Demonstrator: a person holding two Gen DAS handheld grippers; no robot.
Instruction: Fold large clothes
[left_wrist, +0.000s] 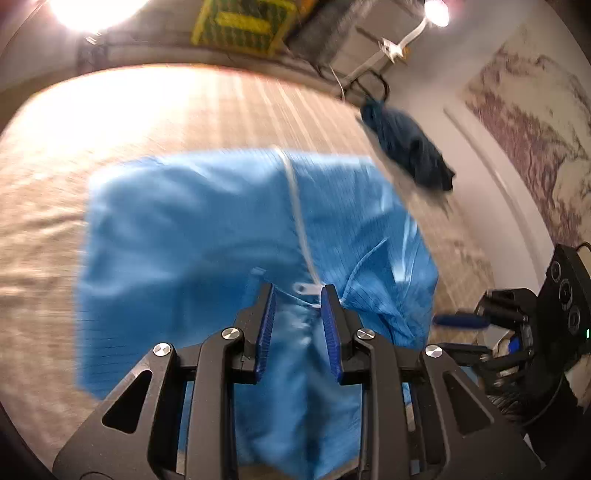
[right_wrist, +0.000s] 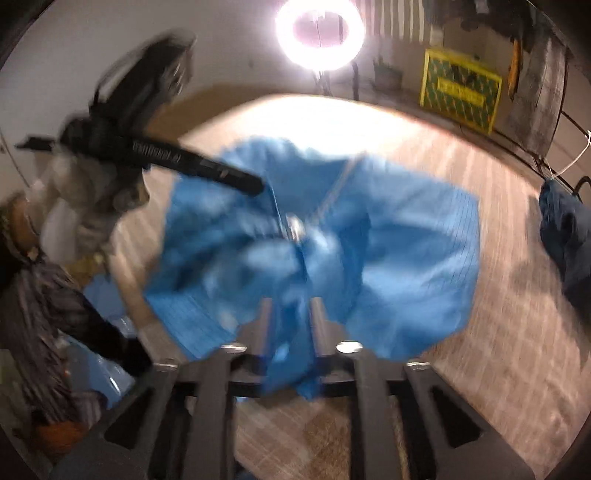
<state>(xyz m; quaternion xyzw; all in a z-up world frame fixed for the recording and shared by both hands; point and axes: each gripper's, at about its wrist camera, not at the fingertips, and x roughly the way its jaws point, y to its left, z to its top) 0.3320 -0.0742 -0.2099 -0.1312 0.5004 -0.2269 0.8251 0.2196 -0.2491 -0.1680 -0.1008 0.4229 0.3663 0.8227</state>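
A light blue garment (left_wrist: 184, 229) with a white zipper (left_wrist: 295, 206) lies partly spread on the tan striped surface (left_wrist: 166, 107). My left gripper (left_wrist: 298, 291) is shut on a bunched fold of it near the zipper pull. In the right wrist view the same garment (right_wrist: 406, 240) is blurred and gathered up. My right gripper (right_wrist: 291, 306) stands open, with a strip of fabric hanging between its fingers. The left gripper's black finger (right_wrist: 199, 166) reaches in from the upper left. The right gripper's blue pad (left_wrist: 458, 319) shows at the right edge of the left wrist view.
A dark blue garment (left_wrist: 406, 147) (right_wrist: 565, 236) lies crumpled at the surface's far right edge. A yellow crate (left_wrist: 240, 22) (right_wrist: 461, 92) stands beyond the surface. A ring light (right_wrist: 319, 33) glares from behind. A patterned wall (left_wrist: 535, 147) runs along the right.
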